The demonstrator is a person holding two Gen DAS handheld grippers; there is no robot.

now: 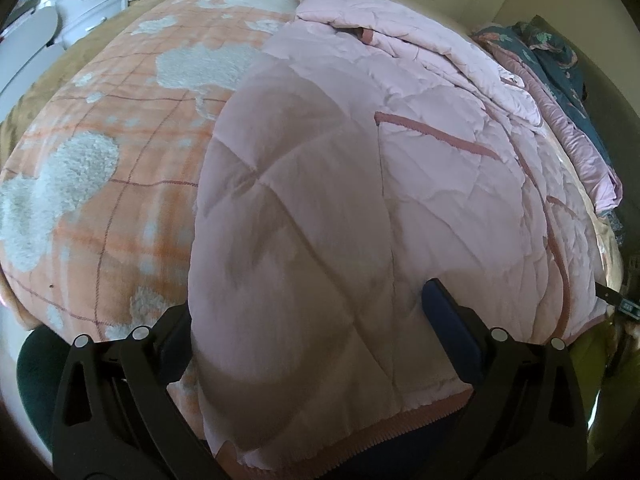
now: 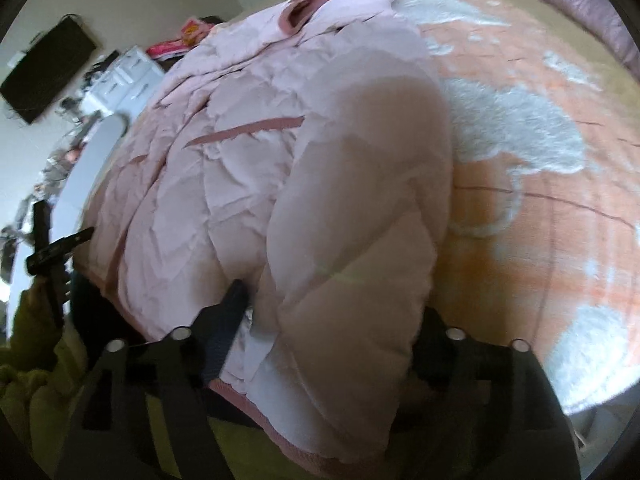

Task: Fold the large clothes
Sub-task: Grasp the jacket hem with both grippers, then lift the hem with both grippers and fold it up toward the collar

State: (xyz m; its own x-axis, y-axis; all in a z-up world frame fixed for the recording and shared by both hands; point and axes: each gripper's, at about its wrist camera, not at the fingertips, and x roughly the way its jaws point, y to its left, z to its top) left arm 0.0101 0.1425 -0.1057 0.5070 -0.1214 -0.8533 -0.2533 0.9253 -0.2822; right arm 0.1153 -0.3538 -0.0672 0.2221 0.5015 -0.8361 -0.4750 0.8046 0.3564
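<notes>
My left claw (image 1: 312, 320) and right claw (image 2: 332, 320) each straddled a folded sleeve of the pink quilted coat (image 1: 440, 168); I couldn't tell whether either gripped.

No readable text, labels or numbers anywhere. A pink-yellow package (image 2: 191, 32) far back may carry print, too blurred to read.

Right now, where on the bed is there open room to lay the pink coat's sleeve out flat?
Free: the orange checked blanket left of the pink quilted coat in the left wrist view, up to its tan border. Crowded: the far side, where a dark floral bundle presses against the coat, and the near hem between both sets of fingers.
</notes>
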